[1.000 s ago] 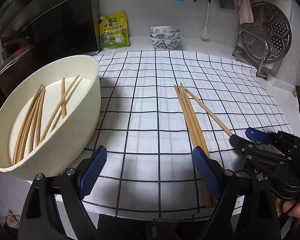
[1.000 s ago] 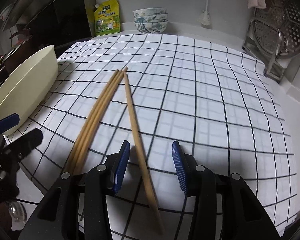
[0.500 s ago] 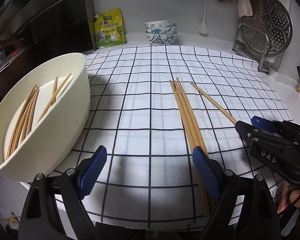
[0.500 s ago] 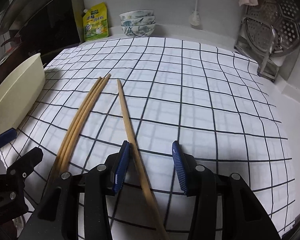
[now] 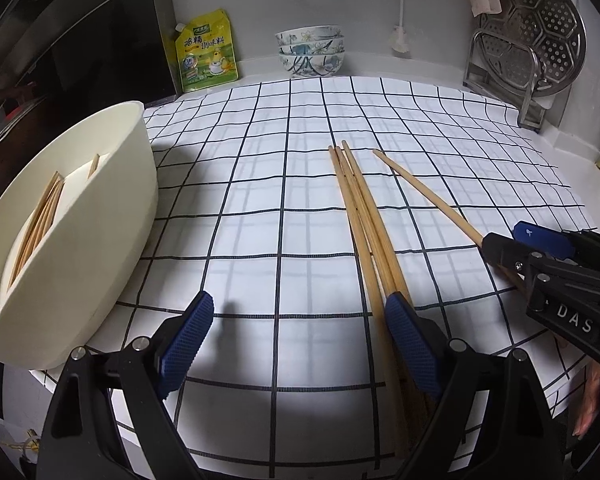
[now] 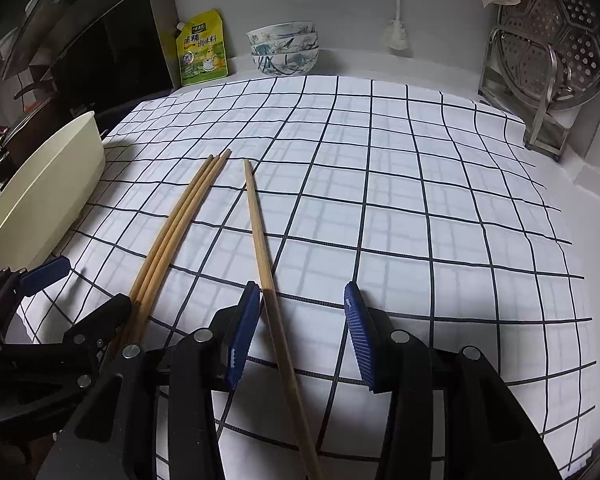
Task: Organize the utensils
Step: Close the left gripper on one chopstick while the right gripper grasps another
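Counter: kitchen worktop under a white checked cloth [image 5: 260, 200] with dark grid lines, flat and lightly creased.
Basin: round cream basin [image 5: 100, 240] at the cloth's left edge, smooth-walled, with wooden chopsticks [image 5: 40, 216] lying inside.
Bundle: three bamboo chopsticks [image 5: 364, 216] side by side mid-cloth, right of the basin.
Single: lone chopstick [image 6: 266, 264] just right of the bundle.
Left gripper [image 5: 300, 344]: jaws wide, nothing held; bundle runs by its right finger.
Right gripper [image 6: 300, 332]: jaws half apart, lone chopstick between them beside the left pad, ungripped.

Both point steeply downward: the left gripper [image 5: 300, 340] has its jaws spread wide, while the right gripper [image 6: 300, 336], just beside it, is partly open.
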`<state>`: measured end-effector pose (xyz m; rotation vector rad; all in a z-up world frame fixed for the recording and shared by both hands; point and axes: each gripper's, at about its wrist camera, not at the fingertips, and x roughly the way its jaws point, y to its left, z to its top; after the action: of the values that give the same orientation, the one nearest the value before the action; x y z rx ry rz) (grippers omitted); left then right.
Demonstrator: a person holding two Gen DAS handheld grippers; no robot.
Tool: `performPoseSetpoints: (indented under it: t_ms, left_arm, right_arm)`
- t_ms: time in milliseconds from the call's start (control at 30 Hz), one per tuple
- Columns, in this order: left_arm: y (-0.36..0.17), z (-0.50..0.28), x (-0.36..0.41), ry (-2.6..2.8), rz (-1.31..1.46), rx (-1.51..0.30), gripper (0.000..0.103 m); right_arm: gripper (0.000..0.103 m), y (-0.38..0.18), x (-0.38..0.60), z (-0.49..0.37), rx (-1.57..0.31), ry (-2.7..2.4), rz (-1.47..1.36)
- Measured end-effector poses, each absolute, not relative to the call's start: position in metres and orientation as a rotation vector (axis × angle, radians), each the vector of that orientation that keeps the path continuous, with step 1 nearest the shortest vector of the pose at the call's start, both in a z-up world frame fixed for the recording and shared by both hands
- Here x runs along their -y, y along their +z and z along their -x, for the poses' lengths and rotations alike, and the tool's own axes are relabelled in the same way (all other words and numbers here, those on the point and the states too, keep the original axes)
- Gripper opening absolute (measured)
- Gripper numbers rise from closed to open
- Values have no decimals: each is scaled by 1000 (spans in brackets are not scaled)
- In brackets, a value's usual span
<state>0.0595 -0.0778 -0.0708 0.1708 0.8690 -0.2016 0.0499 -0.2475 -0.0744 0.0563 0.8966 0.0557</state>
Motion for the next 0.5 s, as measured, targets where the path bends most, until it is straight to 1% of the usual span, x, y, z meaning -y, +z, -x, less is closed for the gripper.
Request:
performPoseSetpoints:
  t_ms: [133, 433, 467, 500]
  left_arm:
    - [-75, -61, 75, -189, -163, -886, 89]
    - [-75, -80, 74, -155, -125, -902, 89]
    - [-75, -82, 74, -153, -122, -902, 88]
    - [-75, -83, 76, -155, -119, -901, 85]
  right_arm:
    - [42, -74, 246, -50, -899, 58, -47]
    - [42, -77, 237, -51, -888, 42, 6]
    - [41, -78, 235, -51, -886, 36, 22]
    - [39, -78, 232, -51, -880, 35, 36]
